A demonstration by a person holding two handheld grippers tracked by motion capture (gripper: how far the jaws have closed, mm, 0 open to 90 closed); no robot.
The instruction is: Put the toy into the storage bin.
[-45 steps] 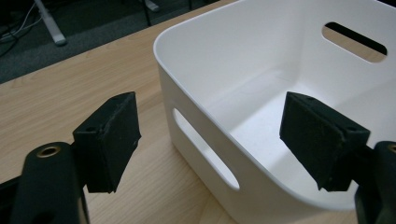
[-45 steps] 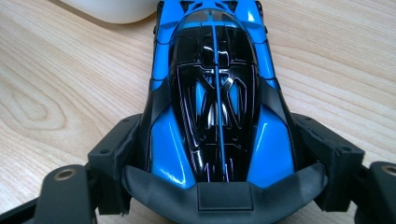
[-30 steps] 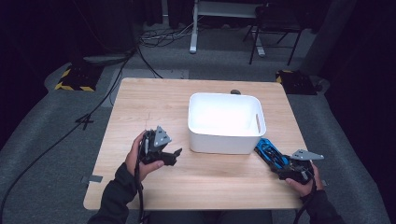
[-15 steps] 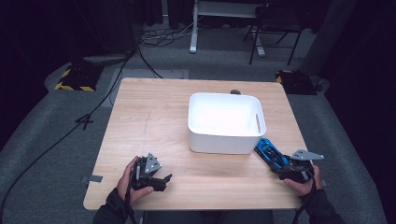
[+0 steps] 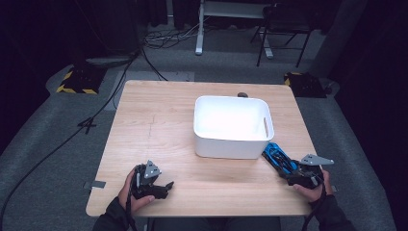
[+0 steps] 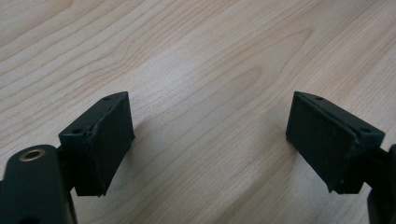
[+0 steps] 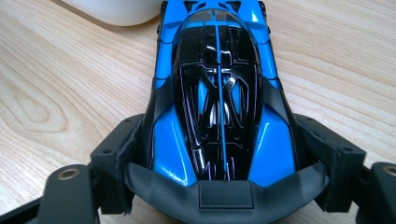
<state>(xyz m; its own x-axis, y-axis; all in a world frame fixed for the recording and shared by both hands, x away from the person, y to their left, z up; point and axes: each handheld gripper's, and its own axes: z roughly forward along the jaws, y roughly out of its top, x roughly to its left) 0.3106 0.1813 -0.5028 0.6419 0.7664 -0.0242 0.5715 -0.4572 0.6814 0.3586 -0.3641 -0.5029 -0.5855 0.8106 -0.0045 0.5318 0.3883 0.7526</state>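
A blue and black toy car (image 5: 275,155) lies on the wooden table (image 5: 159,120) by the near right corner of a white bin (image 5: 231,144). My right gripper (image 5: 287,168) is shut on the car's rear end. In the right gripper view the pads press both flanks of the toy car (image 7: 217,93), whose nose points toward the bin (image 7: 116,11). My left gripper (image 5: 162,186) rests low near the table's front left edge. In the left gripper view it (image 6: 210,140) is open, with bare wood between its fingers.
A small dark object (image 5: 243,95) sits at the table's far edge behind the bin. Beyond the table are cables (image 5: 144,53), a chair (image 5: 284,29) and yellow-striped floor bases (image 5: 74,82). Bare wood lies left of the bin.
The left hand has come down and back toward the table's front edge, its gripper staying open. The right gripper and the car have not moved.
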